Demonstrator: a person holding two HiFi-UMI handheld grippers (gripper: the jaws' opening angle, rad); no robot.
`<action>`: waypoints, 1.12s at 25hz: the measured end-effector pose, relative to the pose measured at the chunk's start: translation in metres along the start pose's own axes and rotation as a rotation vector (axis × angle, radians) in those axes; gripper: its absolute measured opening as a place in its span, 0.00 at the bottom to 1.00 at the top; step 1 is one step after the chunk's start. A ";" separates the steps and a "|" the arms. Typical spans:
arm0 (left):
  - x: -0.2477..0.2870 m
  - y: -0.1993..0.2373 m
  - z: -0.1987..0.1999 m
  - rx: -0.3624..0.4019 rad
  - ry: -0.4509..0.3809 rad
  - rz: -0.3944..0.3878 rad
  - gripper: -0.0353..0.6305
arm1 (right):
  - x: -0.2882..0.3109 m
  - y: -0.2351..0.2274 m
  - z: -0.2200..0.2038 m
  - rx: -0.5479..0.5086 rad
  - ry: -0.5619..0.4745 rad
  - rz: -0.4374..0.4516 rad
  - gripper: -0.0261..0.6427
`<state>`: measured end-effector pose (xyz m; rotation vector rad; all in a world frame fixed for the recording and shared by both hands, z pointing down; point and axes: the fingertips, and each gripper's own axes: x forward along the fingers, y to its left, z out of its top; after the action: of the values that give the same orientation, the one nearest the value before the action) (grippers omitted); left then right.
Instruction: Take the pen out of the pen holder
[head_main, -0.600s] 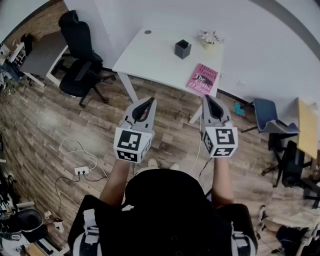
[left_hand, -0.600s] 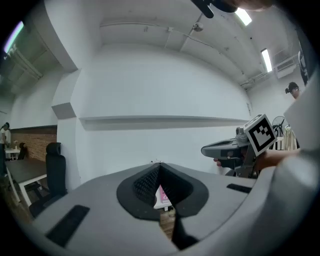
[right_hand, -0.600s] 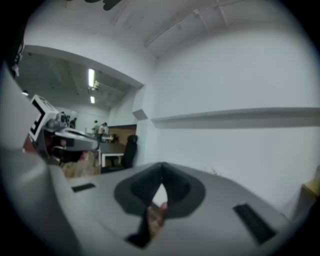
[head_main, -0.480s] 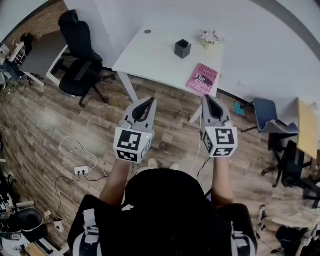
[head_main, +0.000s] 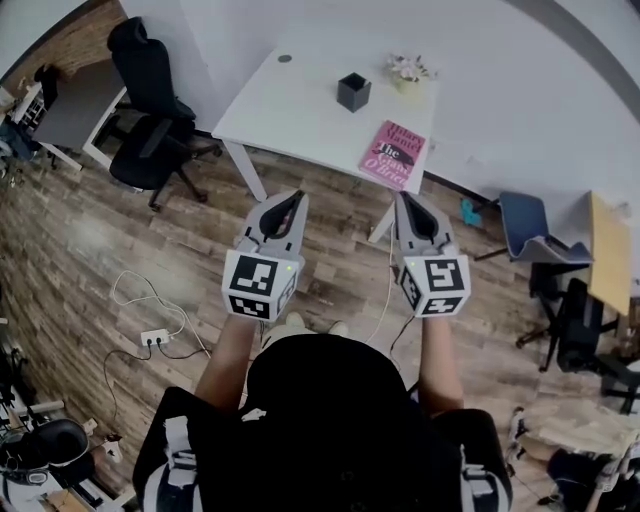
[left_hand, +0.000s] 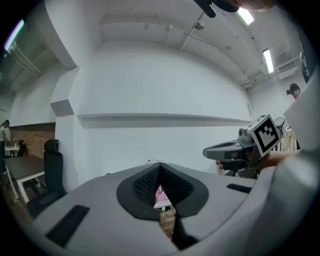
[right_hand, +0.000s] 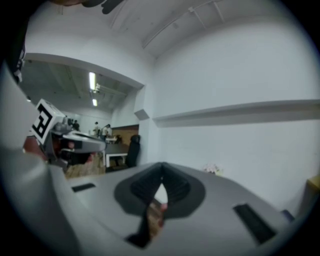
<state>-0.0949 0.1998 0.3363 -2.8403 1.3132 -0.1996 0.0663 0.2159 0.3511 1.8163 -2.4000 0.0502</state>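
On the white table (head_main: 290, 105) ahead sits the black pen holder (head_main: 352, 92), upright near the far edge, with a small flower pot (head_main: 410, 70) just beside it and a pink book (head_main: 393, 154) nearer the front edge. No pen is visible in it, too small to tell. The person stands on the wood floor (head_main: 100, 250), well short of the table, with both tools held out roughly level, side by side and aimed at the table, likely a ready pose before the reach. The left gripper (head_main: 292, 198) has its jaws together with nothing between them; only book and floor show through the gap below the tips. The right gripper (head_main: 405, 198) is closed too, empty and touching nothing. The holder is well apart from both, so the task looks not yet started.
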 end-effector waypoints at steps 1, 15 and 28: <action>0.001 -0.004 -0.001 0.000 -0.002 0.001 0.08 | -0.003 -0.002 -0.003 0.001 0.000 0.008 0.09; 0.026 -0.032 -0.018 -0.002 0.026 0.004 0.08 | -0.007 -0.034 -0.025 0.015 0.018 0.034 0.09; 0.095 -0.004 -0.022 -0.003 0.043 -0.025 0.08 | 0.054 -0.066 -0.034 0.028 0.050 0.027 0.09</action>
<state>-0.0334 0.1312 0.3695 -2.8719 1.2875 -0.2602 0.1183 0.1496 0.3883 1.7726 -2.4020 0.1305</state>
